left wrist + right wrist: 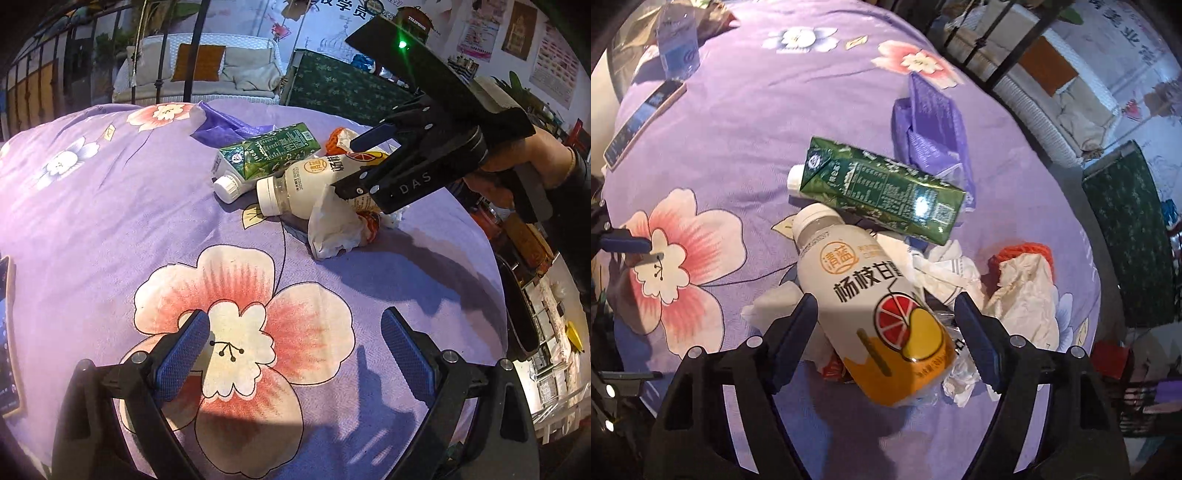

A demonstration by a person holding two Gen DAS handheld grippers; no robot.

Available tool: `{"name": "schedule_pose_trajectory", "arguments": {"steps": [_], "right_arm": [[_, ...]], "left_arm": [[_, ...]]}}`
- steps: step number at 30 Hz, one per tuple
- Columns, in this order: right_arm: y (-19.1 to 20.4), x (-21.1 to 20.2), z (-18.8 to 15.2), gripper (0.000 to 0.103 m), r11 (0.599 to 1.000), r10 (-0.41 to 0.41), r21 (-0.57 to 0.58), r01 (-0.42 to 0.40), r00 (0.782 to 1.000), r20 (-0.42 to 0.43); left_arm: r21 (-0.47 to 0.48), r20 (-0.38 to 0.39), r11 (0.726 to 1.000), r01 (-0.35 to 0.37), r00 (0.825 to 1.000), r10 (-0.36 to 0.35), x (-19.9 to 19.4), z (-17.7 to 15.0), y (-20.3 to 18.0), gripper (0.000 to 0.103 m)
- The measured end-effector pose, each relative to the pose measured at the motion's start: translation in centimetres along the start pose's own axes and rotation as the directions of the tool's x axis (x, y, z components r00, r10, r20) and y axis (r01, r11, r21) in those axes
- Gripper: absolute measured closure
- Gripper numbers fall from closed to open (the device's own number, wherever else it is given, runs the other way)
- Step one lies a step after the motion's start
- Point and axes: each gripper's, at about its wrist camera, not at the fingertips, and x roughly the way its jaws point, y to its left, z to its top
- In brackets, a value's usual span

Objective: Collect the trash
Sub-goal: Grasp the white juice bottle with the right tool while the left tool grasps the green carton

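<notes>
A trash pile lies on a purple flowered cloth [738, 147]: a white drink bottle [871, 295] with a fruit label, a green carton [882, 188], crumpled white paper [945, 273], a crumpled wrapper with orange trim [1023, 288] and a purple plastic bag [931, 122]. My right gripper [886, 314] is open, its jaws on either side of the bottle's lower body, apart from it. In the left wrist view the bottle [306, 184], carton [266, 151] and right gripper [345, 166] show ahead. My left gripper [295, 332] is open and empty above the cloth.
A phone [642, 122] lies on the cloth at the far left, beside a clear water bottle [677, 48]. A black iron railing [159, 55] and a cushioned white sofa [207, 62] stand beyond the table. A green patterned panel [343, 88] is behind the pile.
</notes>
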Motion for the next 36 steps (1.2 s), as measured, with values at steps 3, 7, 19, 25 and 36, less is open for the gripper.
{"name": "schedule_pose_trajectory", "arguments": {"steps": [3,7,19,25,36], "right_arm": [[0.8,1.7,0.5,0.028,0.998,0.012,-0.054,-0.015,0.998,-0.066],[1.3,3.7,1.1,0.029,0.996,0.002,-0.083,-0.011,0.993,-0.116],[0.6,0.4,-1.8,0.041,1.000,0.012,0.006,-0.012,0.999,0.032],[-1.4,-2.4,-5.9,0.041,0.983,0.034,0.174,-0.062,0.987,0.159],[-1.6,-5.5,-12.2,0.041,0.854,0.024,0.472,-0.217,0.924,0.382]], "left_arm": [[-0.011,0.002,1.000,0.013,1.000,-0.013,0.0,0.1,0.5,0.011],[-0.011,0.008,1.000,0.022,1.000,-0.022,0.0,0.6,0.8,0.011],[0.055,0.017,0.998,-0.008,1.000,0.007,0.5,3.4,2.6,0.012],[0.129,0.015,0.991,-0.037,0.999,0.035,1.9,8.6,3.6,0.013],[0.439,-0.169,0.895,-0.076,0.972,0.166,11.0,14.8,0.1,0.023]]}}
